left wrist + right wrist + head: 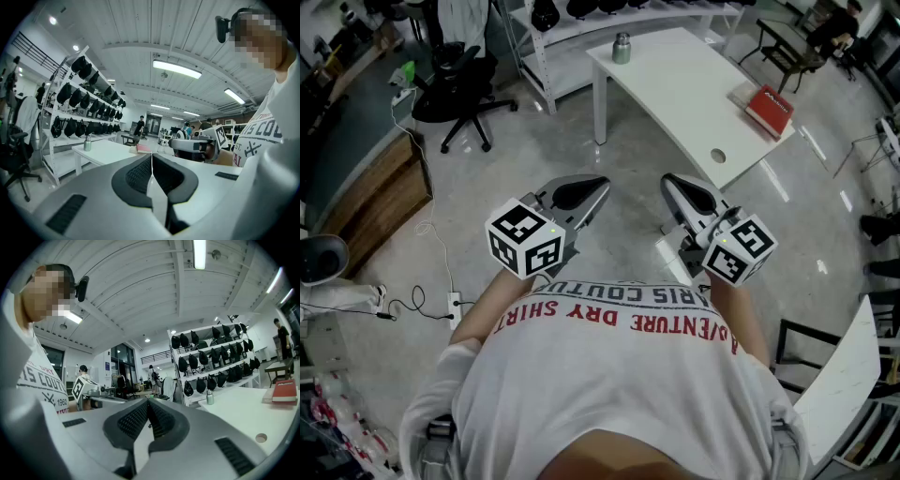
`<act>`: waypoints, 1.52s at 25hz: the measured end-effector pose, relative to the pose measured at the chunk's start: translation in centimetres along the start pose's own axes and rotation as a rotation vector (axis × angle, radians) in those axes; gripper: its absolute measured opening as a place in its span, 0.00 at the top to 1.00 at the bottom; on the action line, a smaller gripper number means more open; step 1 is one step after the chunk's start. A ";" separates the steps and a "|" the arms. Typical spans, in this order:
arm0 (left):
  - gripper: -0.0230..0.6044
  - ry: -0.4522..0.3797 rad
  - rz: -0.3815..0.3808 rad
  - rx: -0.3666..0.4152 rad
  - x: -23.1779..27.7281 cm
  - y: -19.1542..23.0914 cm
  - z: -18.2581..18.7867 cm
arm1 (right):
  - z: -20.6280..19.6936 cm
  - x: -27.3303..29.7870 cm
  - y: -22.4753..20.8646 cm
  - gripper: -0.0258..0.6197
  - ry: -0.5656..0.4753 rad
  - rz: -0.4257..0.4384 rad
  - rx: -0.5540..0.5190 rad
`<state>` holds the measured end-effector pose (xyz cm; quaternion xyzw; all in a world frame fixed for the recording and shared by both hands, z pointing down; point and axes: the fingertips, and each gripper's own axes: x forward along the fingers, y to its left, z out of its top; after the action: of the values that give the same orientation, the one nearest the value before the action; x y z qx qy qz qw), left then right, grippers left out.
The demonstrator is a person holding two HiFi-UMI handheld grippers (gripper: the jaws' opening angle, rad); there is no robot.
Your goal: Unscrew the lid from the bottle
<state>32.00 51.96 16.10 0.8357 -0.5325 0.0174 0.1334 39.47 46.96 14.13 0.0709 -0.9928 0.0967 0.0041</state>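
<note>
Left claw, right claw shut — bottle upright on table, lid topmost.

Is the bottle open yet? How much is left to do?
Not started yet. The bottle stands on the white table across the floor, its lid seemingly on. The left gripper and right gripper are shut and empty, by the person's chest. Left to do: reach the bottle, hold it, twist the lid off.

Your head camera looks steeply down and forward toward the far white table. Both gripper cameras look roughly level along their jaws (right behind them), sharing that table and its bottle.
</note>
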 end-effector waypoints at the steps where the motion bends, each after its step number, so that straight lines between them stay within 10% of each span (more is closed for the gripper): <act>1: 0.92 0.001 -0.001 0.003 0.0 0.1 0.1 | 0.0 0.0 0.0 0.92 0.002 -0.005 -0.001; 10: 0.92 0.003 -0.003 0.018 -0.7 3.1 0.1 | -1.0 2.4 -1.6 0.90 0.013 -0.079 0.018; 17: 0.84 0.036 -0.008 0.046 -3.3 6.6 -1.2 | -1.6 5.3 -1.1 0.52 0.061 -0.152 -0.065; 19: 0.64 0.028 -0.021 0.053 -3.6 7.1 -1.1 | -1.5 5.8 -1.3 0.50 0.062 -0.167 -0.080; 25: 0.50 0.019 -0.020 0.053 -3.9 8.3 -1.9 | -2.2 6.9 -2.0 0.46 0.077 -0.190 -0.080; 38: 0.44 0.065 0.006 0.030 3.0 17.7 -1.7 | -2.6 14.2 -12.6 0.44 0.075 -0.191 -0.040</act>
<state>17.68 42.71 21.83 0.8349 -0.5302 0.0530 0.1379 27.14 33.27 19.42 0.1612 -0.9824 0.0786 0.0521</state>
